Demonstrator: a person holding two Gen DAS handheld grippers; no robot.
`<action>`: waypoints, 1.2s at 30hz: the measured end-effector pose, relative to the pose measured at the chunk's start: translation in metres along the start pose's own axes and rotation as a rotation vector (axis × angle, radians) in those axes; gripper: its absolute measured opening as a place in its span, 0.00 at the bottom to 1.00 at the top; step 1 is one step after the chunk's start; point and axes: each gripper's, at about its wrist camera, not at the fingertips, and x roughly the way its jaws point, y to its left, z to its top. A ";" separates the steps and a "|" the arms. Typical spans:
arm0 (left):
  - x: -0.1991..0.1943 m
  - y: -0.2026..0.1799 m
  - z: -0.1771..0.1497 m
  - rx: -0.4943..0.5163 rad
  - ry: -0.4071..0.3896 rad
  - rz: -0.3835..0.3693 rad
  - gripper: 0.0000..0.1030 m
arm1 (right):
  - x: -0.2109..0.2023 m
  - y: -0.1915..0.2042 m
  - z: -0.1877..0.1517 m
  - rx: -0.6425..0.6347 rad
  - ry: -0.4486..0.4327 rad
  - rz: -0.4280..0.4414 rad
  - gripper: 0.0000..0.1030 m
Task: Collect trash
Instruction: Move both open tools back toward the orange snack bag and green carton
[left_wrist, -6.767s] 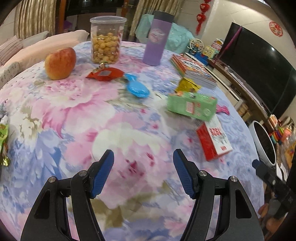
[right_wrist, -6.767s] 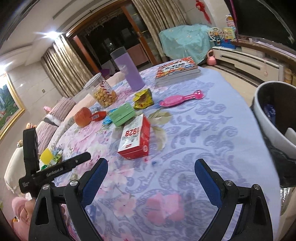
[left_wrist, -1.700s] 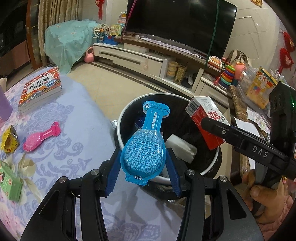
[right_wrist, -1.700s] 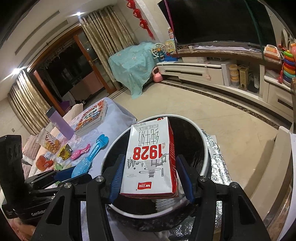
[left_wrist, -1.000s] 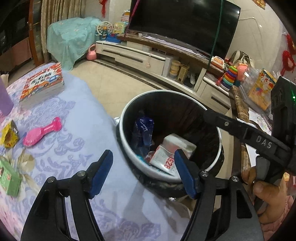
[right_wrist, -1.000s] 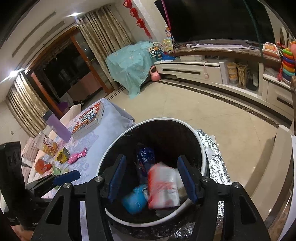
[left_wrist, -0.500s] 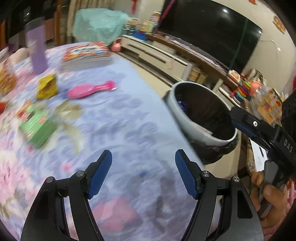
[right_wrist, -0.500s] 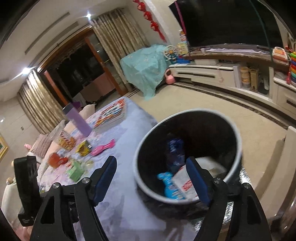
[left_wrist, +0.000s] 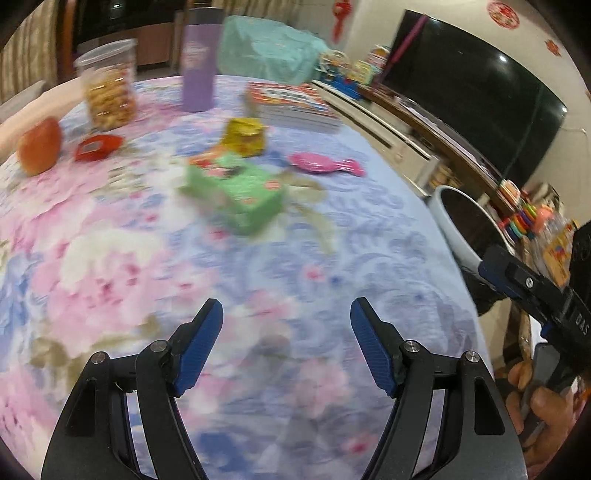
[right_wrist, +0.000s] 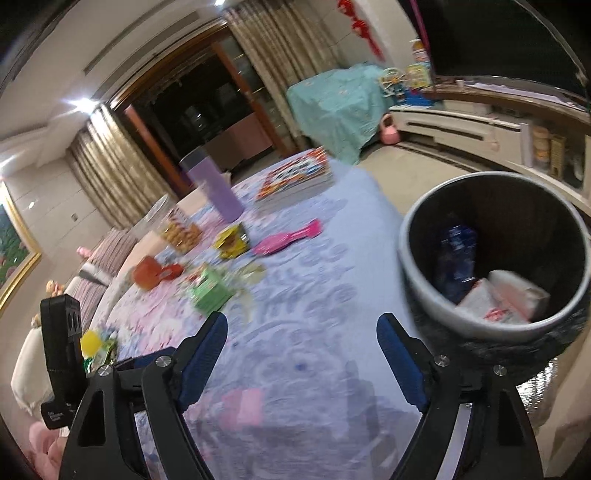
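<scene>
Left wrist view, green carton well ahead of empty, spread left gripper

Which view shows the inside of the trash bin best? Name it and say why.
The right wrist view. It looks down into the trash bin, showing a blue wrapper and a white carton inside. The left wrist view catches only part of the rim and dark inner wall; no contents show.

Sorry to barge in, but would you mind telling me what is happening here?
A person is clearing trash off a table into a bin. Both the left gripper and the right gripper are open and empty above the floral cloth. A milk carton lies in the bin; a green box and a yellow wrapper remain.
</scene>
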 end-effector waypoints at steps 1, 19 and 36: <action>-0.002 0.011 -0.001 -0.019 -0.001 0.011 0.71 | 0.004 0.005 -0.003 -0.007 0.007 0.008 0.82; -0.010 0.110 0.008 -0.096 -0.031 0.168 0.71 | 0.074 0.091 -0.028 -0.172 0.121 0.086 0.82; 0.019 0.174 0.072 -0.100 -0.036 0.241 0.74 | 0.136 0.123 0.003 -0.279 0.155 0.114 0.84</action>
